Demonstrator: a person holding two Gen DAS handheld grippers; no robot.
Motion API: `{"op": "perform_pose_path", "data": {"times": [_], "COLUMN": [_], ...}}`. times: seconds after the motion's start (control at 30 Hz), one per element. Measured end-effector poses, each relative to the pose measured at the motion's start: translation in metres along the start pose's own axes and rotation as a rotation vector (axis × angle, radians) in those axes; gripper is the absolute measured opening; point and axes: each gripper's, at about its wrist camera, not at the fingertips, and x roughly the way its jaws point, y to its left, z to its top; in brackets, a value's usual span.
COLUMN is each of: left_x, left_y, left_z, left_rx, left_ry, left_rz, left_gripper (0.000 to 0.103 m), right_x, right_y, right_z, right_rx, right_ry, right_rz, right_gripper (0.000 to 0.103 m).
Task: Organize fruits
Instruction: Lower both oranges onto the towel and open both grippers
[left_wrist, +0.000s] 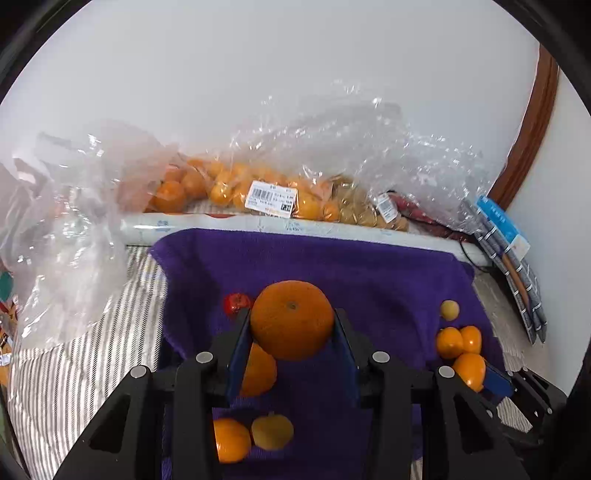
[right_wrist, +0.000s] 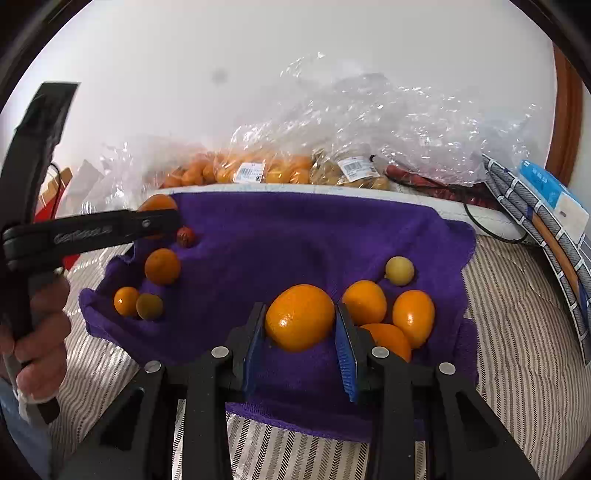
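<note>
Now, left gripper (left_wrist: 292, 320) clamped on mandarin (left_wrist: 291, 319) — stem-end facing camera, right gripper (right_wrist: 300, 318) squeezing kumquat (right_wrist: 300, 317) — lengthwise crosswise.

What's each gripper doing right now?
Left gripper: closed on a large orange.
Right gripper: closed on a smooth orange fruit.

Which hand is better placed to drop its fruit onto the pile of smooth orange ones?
Right. Its tool holds a smooth orange fruit beside that pile; the left tool grips a mandarin farther away.
</note>
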Motion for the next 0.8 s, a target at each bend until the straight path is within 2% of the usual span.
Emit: {"op": "perform_pose_path", "data": {"times": [0.47,0.67,0.77,0.8], "left_x": [0.037,0.037,0.036,0.034], "left_y": [-0.009,-0.013,-0.016,-0.017], "left_z": [-0.002,-0.004,-0.004,-0.004], "left_rx": [0.053,0.064,0.08,0.084], "left_ry": [0.089,0.085,0.085,0.083], "left_rz": [0.03,0.042,0.053,0.064], "left_gripper": [0.04,0.04,0.042,0.045], "right_x": [0.021,0.027,0.027,0.025], "right_y": [0.014,0.017,0.016,0.016], "right_z": [-0.006,-0.011,-0.012,-0.012], "right_rx": [-0.056,-0.088,-0.09,-0.09], "right_ry": [0.032,0.043,0.039,0.031], "right_rz": [-0.005,-0.032,-0.032,-0.028], "right_gripper": [0.036,0.036,0.039,0.046]}}
